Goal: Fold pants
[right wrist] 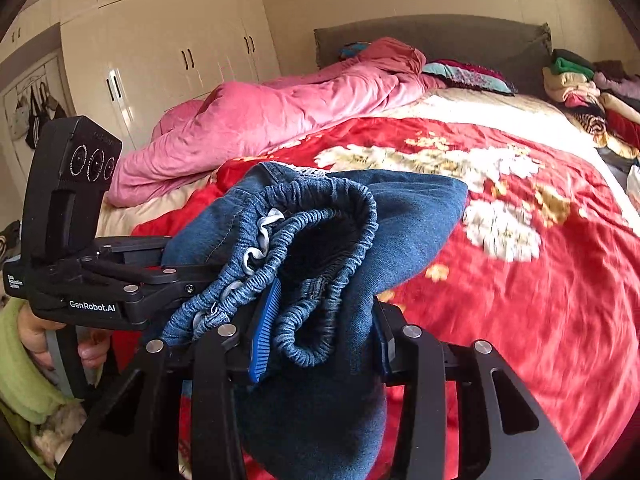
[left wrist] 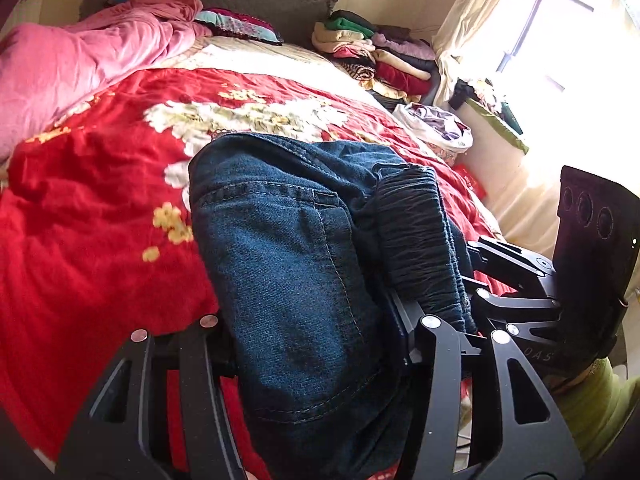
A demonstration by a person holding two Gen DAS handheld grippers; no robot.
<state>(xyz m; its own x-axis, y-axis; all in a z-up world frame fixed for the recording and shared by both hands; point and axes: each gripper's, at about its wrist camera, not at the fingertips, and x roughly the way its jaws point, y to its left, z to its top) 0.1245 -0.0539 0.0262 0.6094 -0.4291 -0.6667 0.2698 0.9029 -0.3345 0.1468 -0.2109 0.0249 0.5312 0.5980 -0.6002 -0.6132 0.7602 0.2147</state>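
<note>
- Jeans (left wrist: 304, 264) hang bunched between our two claws, lifted above a bed (left wrist: 80, 208) with a red flowered cover.
- Our left claw (left wrist: 320, 344) is partly closed, its jaws pinching thick denim near a pocket seam.
- Our right claw (right wrist: 316, 344) is also partly closed, gripping the elastic waistband (right wrist: 320, 216) with its grey drawstring.
- We judge the folding barely begun: the pants look crumpled, with no neat fold visible.
- Spreading them flat on the bed, aligning the legs and folding all seem left to do.
- Folded clothes (left wrist: 372, 48) sit stacked near the headboard.
</note>
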